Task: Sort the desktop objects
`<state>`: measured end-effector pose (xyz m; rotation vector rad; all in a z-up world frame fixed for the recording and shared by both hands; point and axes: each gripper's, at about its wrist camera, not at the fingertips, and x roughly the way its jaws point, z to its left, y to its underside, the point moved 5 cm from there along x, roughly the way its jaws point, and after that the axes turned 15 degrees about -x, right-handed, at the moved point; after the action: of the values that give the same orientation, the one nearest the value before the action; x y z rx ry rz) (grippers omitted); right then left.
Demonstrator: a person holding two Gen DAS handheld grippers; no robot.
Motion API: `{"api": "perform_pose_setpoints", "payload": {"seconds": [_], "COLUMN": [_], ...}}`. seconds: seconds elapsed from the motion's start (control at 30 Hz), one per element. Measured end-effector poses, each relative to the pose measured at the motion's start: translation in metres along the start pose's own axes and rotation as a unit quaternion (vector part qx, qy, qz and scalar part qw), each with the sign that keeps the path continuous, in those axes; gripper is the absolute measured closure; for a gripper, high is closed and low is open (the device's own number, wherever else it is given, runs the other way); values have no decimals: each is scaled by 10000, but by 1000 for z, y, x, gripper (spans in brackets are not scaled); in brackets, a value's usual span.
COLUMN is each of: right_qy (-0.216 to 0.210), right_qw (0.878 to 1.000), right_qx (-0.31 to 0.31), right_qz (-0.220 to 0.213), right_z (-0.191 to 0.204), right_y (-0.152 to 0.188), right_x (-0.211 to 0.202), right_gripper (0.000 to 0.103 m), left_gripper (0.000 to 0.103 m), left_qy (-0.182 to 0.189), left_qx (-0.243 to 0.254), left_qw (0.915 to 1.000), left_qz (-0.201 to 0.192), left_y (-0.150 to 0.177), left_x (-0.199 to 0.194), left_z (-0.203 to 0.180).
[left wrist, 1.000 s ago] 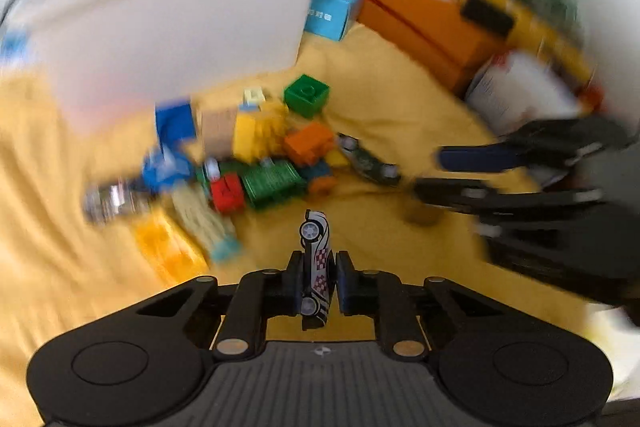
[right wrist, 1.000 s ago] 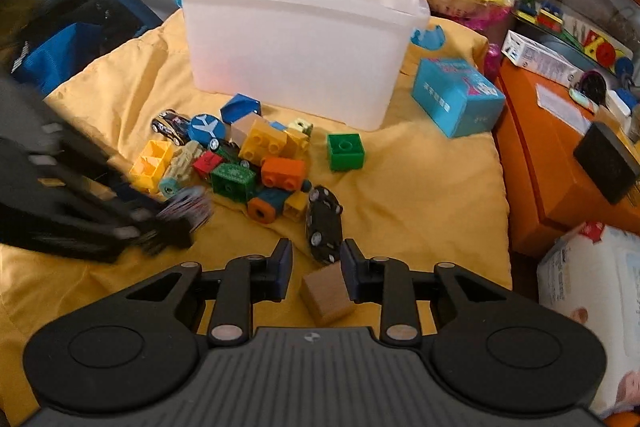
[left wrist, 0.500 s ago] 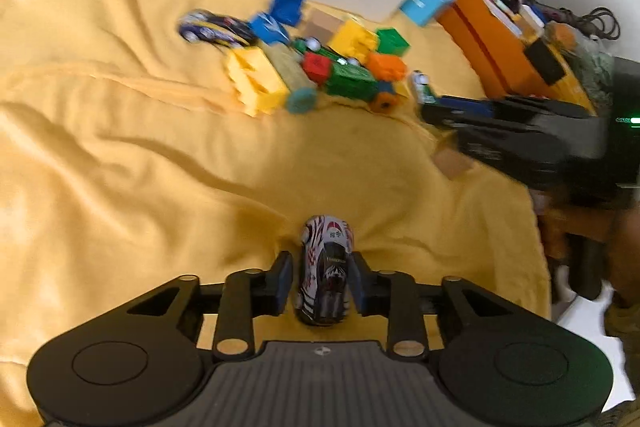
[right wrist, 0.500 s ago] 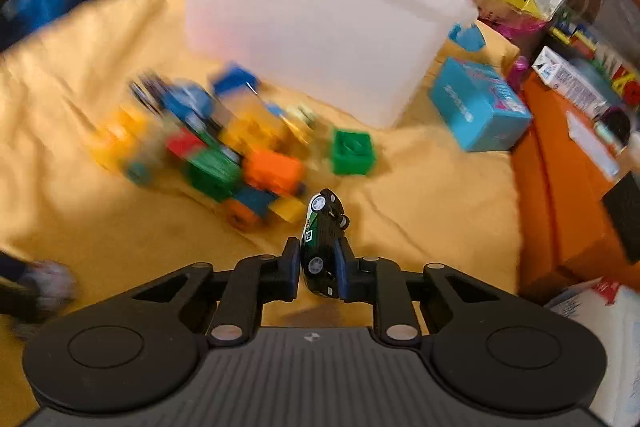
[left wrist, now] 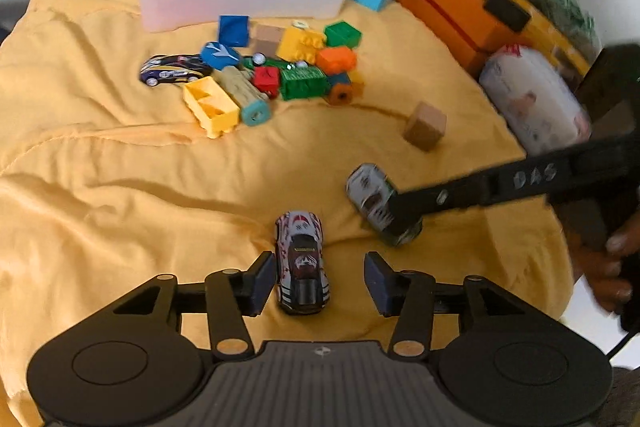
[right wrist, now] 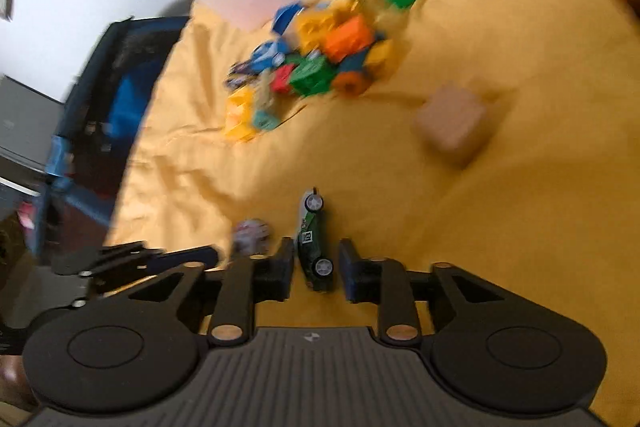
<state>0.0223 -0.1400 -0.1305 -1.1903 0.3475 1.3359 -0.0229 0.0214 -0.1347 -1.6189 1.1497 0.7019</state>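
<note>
left gripper (left wrist: 320, 277): jaws opening, white toy car (left wrist: 302, 263) lies between them on the yellow cloth (left wrist: 120, 187), unpinched | right gripper (right wrist: 314, 267): jaws opening, green toy car (right wrist: 314, 243) between them, on its side

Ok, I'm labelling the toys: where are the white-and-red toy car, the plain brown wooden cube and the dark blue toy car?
white-and-red toy car (left wrist: 302, 259): left wrist view, its roof.
plain brown wooden cube (left wrist: 425, 125): left wrist view, its front face.
dark blue toy car (left wrist: 174, 69): left wrist view, its side.

I see yellow cloth (left wrist: 100, 163) underneath, orange box (left wrist: 444, 7) far right, wet-wipes pack (left wrist: 532, 103) beside it, dark blue bag (right wrist: 116, 99) off cloth's edge.
</note>
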Motion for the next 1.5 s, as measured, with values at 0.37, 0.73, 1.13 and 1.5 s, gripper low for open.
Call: {"api": "perform_pose_setpoints", "payload": {"seconds": [0.37, 0.73, 1.13, 1.5], "right_qy": [1300, 1521, 1868, 1949], "right_qw": [9732, 9542, 9481, 9407], "right_qx": [-1896, -2577, -2569, -2768], "right_qz": [85, -53, 111, -211], "right_z": [39, 65, 63, 64], "right_y": [-3, 5, 3, -25], "right_x": [8, 11, 18, -1], "right_gripper": [60, 57, 57, 71], "left_gripper": [51, 69, 69, 70], "left_qy": [-253, -281, -268, -116], "left_qx": [141, 178, 266, 487], "left_qw": [9996, 9994, 9993, 9957], "left_qz": [33, -95, -24, -778], "left_y": [9, 12, 11, -39], "left_x": [11, 10, 12, -29], "left_z": [-2, 4, 3, -4]}}
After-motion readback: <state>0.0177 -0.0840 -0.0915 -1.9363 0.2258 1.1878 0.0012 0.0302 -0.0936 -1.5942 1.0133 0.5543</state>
